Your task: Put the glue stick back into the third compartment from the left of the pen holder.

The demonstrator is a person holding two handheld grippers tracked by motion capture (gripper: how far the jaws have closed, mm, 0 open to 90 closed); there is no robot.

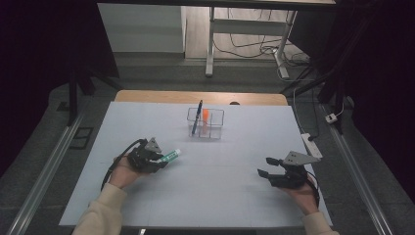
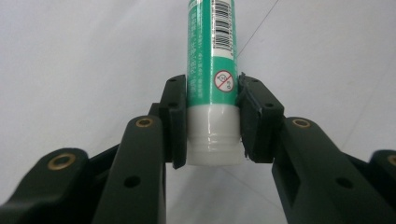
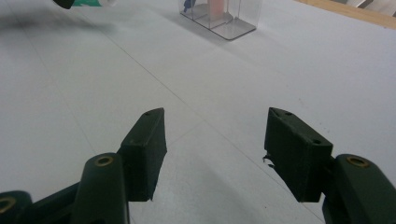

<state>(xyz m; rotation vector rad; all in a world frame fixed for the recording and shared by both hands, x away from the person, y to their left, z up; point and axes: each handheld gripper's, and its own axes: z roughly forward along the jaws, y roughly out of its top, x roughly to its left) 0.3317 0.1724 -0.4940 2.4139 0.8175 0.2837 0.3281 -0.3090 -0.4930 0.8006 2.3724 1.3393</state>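
A green glue stick (image 1: 171, 155) with a white cap lies low over the white table, and my left gripper (image 1: 163, 159) is shut on it. In the left gripper view both pads press the glue stick (image 2: 211, 56) at its white end, between the jaws of the left gripper (image 2: 211, 86); the barcode end points away. My right gripper (image 1: 264, 166) rests at the right front of the table, open. Nothing is between the jaws of the right gripper (image 3: 215, 116), only bare table surface.
A clear divided organizer (image 1: 205, 123) stands at the middle back, holding a dark pen (image 1: 197, 117) and an orange item (image 1: 206, 116); the organizer (image 3: 219, 18) is far ahead in the right gripper view. A white power strip (image 1: 312, 145) lies past the table's right edge.
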